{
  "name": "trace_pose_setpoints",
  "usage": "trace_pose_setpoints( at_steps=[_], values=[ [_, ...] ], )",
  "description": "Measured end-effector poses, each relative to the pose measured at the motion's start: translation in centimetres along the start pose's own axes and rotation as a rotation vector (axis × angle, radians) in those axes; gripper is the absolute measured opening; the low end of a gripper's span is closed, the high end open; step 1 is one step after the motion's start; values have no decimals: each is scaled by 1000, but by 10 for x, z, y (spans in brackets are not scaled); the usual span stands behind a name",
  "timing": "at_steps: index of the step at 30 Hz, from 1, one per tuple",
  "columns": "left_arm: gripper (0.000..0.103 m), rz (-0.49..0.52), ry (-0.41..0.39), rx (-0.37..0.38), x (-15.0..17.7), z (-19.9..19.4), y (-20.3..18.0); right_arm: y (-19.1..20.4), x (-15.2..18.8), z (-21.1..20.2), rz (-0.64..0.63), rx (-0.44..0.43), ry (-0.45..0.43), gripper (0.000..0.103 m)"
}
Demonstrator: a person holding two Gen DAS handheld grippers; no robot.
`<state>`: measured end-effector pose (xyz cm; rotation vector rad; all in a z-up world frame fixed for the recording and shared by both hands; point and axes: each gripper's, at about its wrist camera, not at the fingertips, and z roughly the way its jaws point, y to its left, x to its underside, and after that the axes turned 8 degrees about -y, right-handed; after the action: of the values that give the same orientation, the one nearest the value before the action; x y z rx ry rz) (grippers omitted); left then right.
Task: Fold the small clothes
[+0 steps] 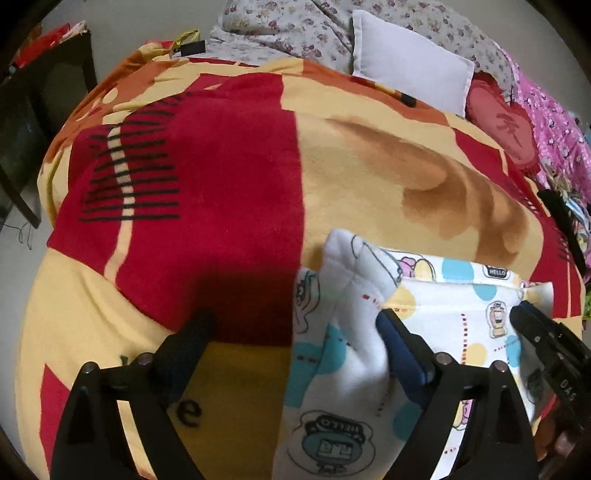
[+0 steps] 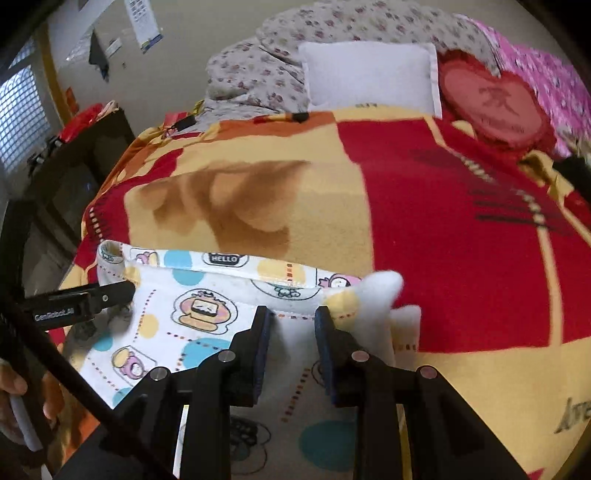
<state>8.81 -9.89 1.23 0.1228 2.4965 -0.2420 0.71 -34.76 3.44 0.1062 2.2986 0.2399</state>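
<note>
A small white garment (image 1: 436, 314) printed with cartoon figures and coloured dots lies on the red and yellow blanket (image 1: 229, 177). In the left wrist view my left gripper (image 1: 295, 325) is open, its right finger (image 1: 399, 347) resting on the garment's left part and its left finger on the blanket. The right gripper's tip shows at the right edge (image 1: 535, 325). In the right wrist view the garment (image 2: 207, 306) lies under my right gripper (image 2: 291, 325), which is open with cloth between its fingers. The left gripper (image 2: 107, 295) touches the garment's left edge.
A white pillow (image 2: 369, 77), a red heart cushion (image 2: 495, 107) and a flowered quilt (image 2: 295, 33) lie at the bed's head. Pink cloth (image 1: 554, 122) lies along the right side. A dark cabinet (image 2: 74, 173) stands left of the bed.
</note>
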Motion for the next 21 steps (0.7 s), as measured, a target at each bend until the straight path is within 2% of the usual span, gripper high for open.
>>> trace_pose_setpoints(
  at_steps=[5,7,9,12,14,21],
  values=[
    [91,-15,-11,14,5,-21,5,4,-5,-15,-5,2,11,29],
    [91,7,-31,-5,7,-30,5,7,-3,-31,-14,-8,-7,42],
    [91,34,-52,-16,14,-42,3,11,4,-50,-26,-14,-21,46],
    [91,47,-76,-31,23,-55,3,17,16,-72,-66,11,-45,46],
    [91,41,-81,-26,28,-59,5,21,23,-77,-79,4,-31,46],
    [91,45,-39,-20,49,-50,3,27,50,-68,-146,45,34,45]
  ],
)
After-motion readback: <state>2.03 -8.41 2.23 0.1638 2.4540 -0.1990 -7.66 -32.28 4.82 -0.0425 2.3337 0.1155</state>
